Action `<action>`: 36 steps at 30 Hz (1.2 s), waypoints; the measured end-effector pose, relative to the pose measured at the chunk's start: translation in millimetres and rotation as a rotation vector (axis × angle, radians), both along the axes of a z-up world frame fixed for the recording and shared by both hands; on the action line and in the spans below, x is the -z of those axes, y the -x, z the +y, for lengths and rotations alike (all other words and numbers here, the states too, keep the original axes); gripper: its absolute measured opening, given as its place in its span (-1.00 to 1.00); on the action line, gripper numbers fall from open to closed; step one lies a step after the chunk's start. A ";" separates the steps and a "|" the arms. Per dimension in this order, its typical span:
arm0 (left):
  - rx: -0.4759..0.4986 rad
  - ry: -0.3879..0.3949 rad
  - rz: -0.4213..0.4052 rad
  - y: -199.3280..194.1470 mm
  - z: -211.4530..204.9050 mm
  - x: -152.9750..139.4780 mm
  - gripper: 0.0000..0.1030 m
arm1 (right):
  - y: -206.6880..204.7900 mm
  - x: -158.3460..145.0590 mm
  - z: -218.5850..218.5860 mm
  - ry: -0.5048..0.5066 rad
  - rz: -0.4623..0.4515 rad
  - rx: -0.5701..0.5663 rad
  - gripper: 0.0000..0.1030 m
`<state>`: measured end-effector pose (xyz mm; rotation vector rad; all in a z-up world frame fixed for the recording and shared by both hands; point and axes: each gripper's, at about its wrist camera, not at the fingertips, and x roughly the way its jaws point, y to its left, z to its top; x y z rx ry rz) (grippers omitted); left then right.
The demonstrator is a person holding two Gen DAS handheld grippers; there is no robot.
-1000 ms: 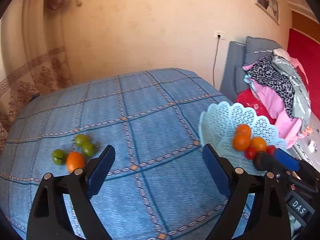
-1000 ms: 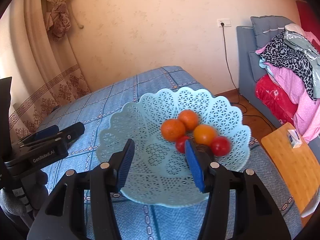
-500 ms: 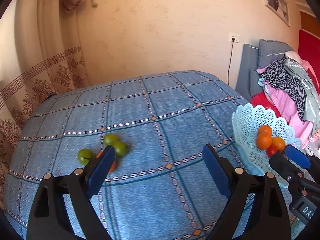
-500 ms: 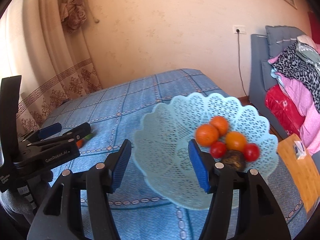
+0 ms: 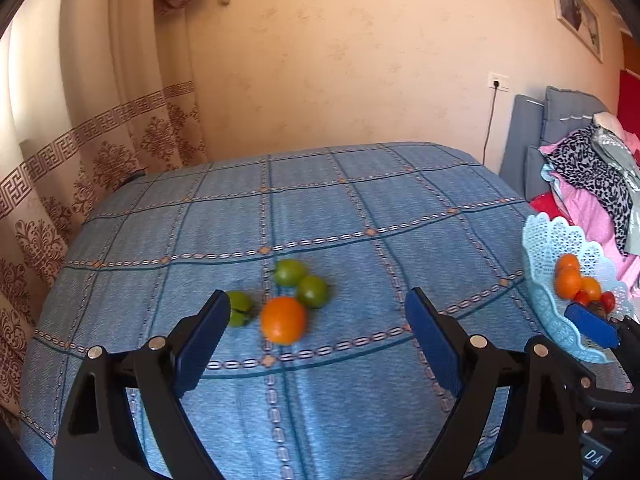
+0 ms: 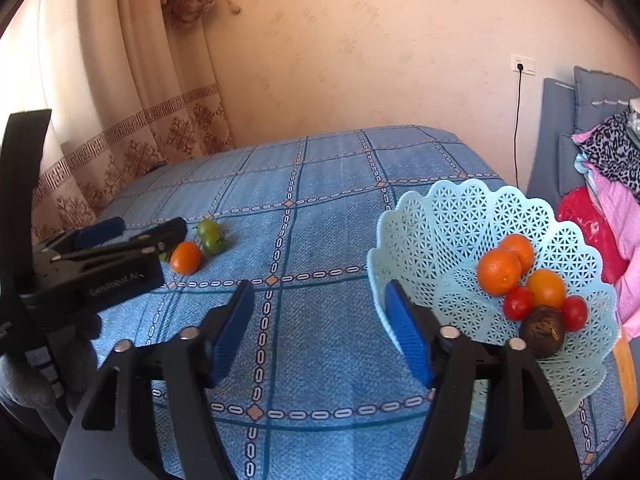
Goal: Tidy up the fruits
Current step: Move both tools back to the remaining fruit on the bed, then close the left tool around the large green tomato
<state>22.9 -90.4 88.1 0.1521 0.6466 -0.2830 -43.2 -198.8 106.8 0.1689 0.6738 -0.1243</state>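
Right claw (image 6: pixel 320 332) sits nearest the lens, jaws opening with nothing between them, only blue checked tablecloth (image 6: pixel 320 360) below. A second ago it hung over the basket's bowl with its right pad beside the fruit pile; now it has swung off to the left and the basket's near rim lies behind its right pad. A dark brown round fruit (image 6: pixel 542 330) now lies at the front of the pile; it could not be seen a second ago. My read: drop-off done, right claw free again.

Left claw (image 5: pixel 316 338) is wide open, empty, same spread as a second ago. It has swung across the table (image 5: pixel 360 420): the loose fruits sat left of its left pad then, now the orange fruit (image 5: pixel 283 319) lies between the pads, just past the tips, not touching. One green fruit (image 5: pixel 239 307) is half hidden by the left pad; two more green fruits (image 5: pixel 302 282) touch each other just behind the orange one.

The light blue lattice basket (image 6: pixel 460 216) holds three orange fruits (image 6: pixel 499 271), two small red ones (image 6: pixel 518 303) and the brown one.

Judgement: four fruits left on the table, orange one likely next for the left claw. It looks round and smooth, and could roll if nudged.
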 end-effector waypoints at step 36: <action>-0.083 -0.067 0.142 -77.8 69.0 60.6 0.61 | -64.1 29.3 71.7 0.028 0.101 -0.209 0.56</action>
